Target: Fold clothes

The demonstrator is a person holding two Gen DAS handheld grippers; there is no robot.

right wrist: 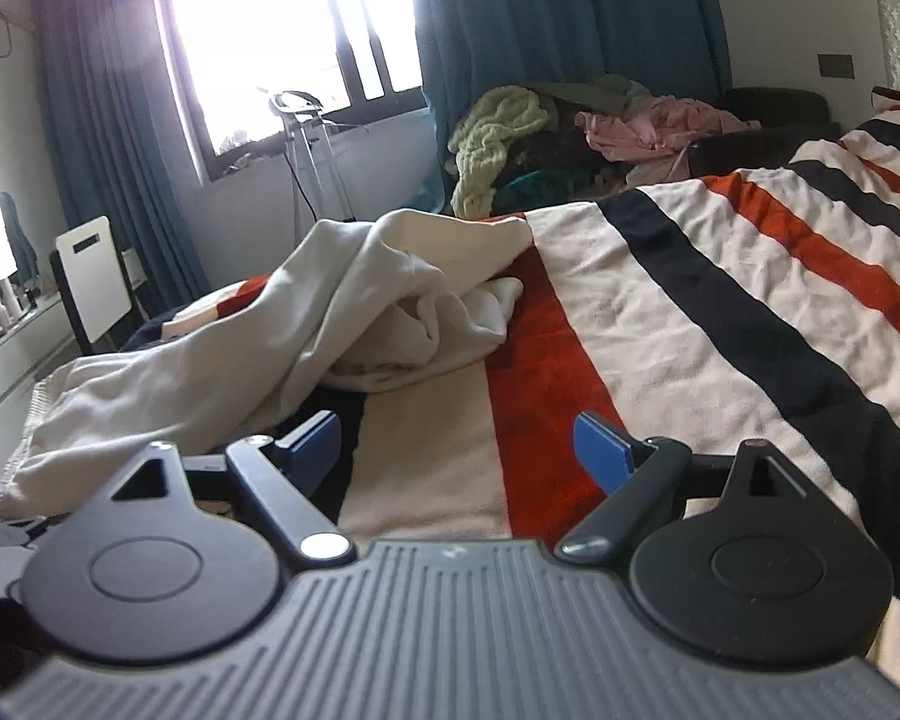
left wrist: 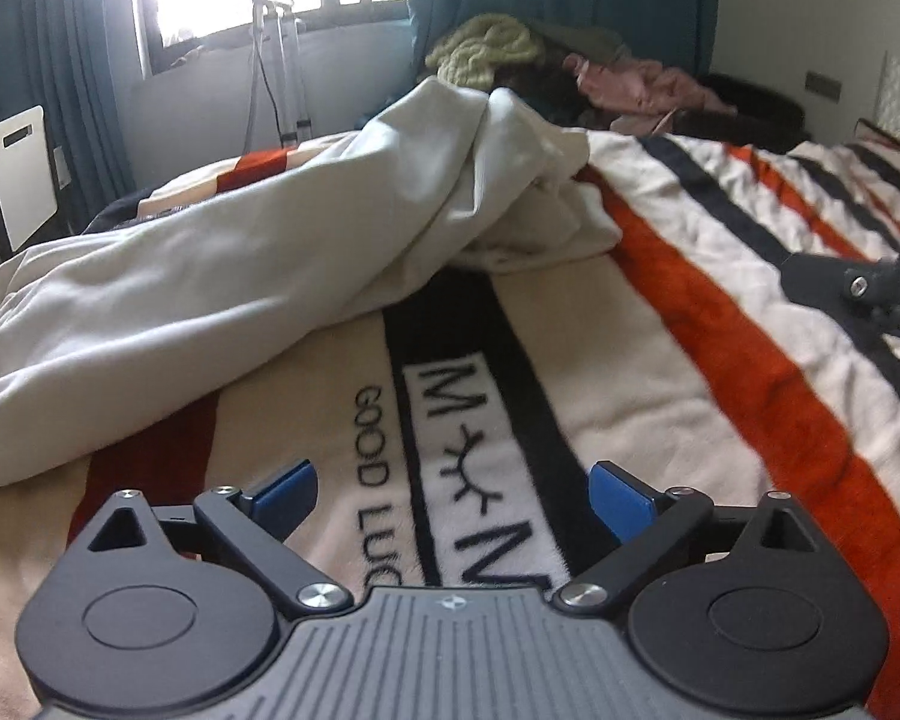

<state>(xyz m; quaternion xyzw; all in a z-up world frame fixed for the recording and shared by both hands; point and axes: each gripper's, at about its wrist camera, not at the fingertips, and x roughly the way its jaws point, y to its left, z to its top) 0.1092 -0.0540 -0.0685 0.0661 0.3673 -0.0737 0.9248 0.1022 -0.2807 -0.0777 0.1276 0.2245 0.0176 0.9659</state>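
Cream garment [left wrist: 210, 276] lies crumpled near the bed's [left wrist: 690, 360] left edge; both grippers' [left wrist: 453, 495] [right wrist: 456, 450] fingers are spread, grasping nothing.

Open striped blanket [right wrist: 720, 312] fills the frame's right and centre; the rumpled cream garment [right wrist: 330, 312] blocks the left.

One cream garment [left wrist: 222, 276], two hand-held grippers [left wrist: 453, 498].

Each gripper, the left gripper [left wrist: 453, 495] and the right gripper [right wrist: 456, 447], is being seen as black, with two round housings at 8 and 4 o'clock, a ribbed grey plate at 6, silver screws, and blue fingertips [left wrist: 288, 489] [right wrist: 600, 450] at 12.
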